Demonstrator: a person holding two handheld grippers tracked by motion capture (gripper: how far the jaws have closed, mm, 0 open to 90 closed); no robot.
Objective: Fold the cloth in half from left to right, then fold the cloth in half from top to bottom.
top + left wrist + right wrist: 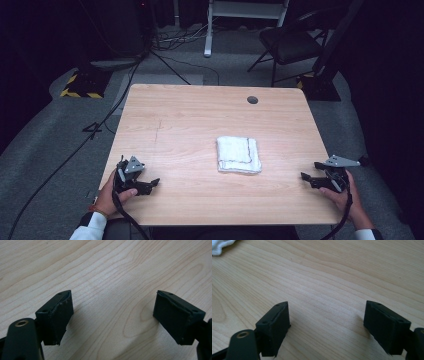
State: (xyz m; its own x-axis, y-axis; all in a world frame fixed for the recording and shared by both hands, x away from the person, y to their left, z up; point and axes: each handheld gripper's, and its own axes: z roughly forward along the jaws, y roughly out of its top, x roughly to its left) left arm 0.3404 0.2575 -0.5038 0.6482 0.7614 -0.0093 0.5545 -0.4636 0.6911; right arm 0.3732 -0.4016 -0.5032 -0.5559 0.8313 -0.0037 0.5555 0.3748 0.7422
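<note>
Two hand-held grippers sit nearest the camera, one to each side of the folded white towel: left gripper well off to the towel's left and nearer the person, right gripper well off to its right, near the table edge. Both tongs stand wide with nothing between them — only bare wood shows past the pads in the left gripper view, and likewise in the right gripper view, where a corner of the towel lies well apart. Step judged: folding looks finished, hands drawn clear. Next move, if any, calls for reaching inward to the towel's edges. Count — one towel, two grippers, one table; behind the table, one chair.
</note>
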